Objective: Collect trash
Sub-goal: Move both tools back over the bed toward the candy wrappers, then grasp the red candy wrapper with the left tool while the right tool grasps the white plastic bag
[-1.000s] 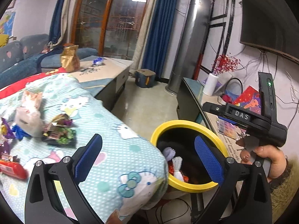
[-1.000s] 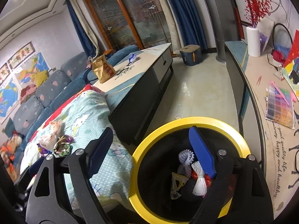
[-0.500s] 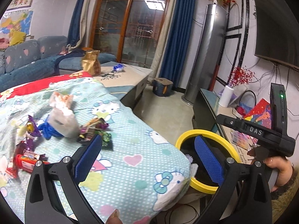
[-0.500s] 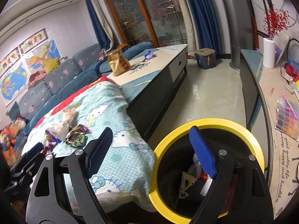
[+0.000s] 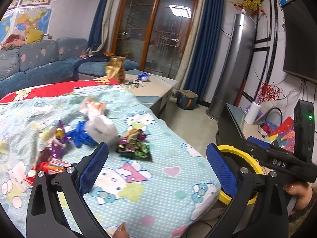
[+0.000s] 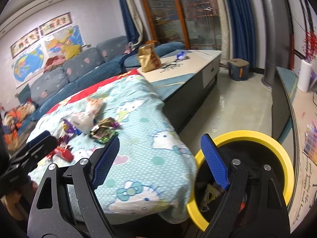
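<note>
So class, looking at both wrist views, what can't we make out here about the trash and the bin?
- Yellow-rimmed bin, left wrist view: contents hidden by the right gripper and blanket edge.
- Bin's contents, right wrist view: partly blocked by a gripper finger, dark inside.
- Wrappers and white bag: motion-blurred, print unreadable.
- Red packet: partly behind the left gripper.

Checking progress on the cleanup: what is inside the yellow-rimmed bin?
Inside the yellow-rimmed bin, crumpled wrappers lie at the bottom. The right gripper, open and empty, and the blanket cover the rest.

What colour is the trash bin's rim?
Yellow, around a black inside; the trash bin shows best in the right wrist view.
</note>
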`<control>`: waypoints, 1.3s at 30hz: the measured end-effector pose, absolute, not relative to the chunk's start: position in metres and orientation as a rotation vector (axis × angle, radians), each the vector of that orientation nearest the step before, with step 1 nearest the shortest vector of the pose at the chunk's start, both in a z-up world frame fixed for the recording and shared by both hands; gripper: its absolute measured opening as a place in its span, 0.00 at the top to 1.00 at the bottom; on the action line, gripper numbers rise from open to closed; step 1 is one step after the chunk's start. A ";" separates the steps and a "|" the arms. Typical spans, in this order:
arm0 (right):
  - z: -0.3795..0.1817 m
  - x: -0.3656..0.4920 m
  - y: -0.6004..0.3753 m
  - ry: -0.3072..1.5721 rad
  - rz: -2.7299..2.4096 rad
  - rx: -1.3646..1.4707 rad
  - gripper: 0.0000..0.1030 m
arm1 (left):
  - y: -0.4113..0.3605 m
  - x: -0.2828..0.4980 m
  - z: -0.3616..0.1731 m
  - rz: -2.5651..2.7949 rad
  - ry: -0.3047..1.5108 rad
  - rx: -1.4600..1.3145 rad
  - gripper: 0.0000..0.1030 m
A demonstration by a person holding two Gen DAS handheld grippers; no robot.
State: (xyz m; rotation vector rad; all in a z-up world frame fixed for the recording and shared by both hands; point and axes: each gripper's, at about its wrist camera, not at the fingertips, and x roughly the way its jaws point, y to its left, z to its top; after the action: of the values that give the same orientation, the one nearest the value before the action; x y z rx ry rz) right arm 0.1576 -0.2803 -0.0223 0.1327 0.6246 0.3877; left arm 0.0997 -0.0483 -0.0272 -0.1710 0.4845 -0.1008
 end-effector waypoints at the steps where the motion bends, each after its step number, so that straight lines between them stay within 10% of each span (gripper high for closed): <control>1: -0.022 0.157 -0.277 0.625 0.396 0.125 0.26 | -0.044 0.099 -0.027 -0.090 0.483 -0.173 0.07; 39: -0.019 0.189 -0.086 0.633 0.676 -0.191 0.26 | 0.148 0.062 -0.059 0.279 0.606 -0.377 0.08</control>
State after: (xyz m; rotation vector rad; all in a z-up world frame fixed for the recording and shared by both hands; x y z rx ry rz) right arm 0.1888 -0.0857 -0.0189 -0.1910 0.6328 0.6757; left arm 0.0623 0.1476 -0.0588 -0.3767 0.6063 0.2794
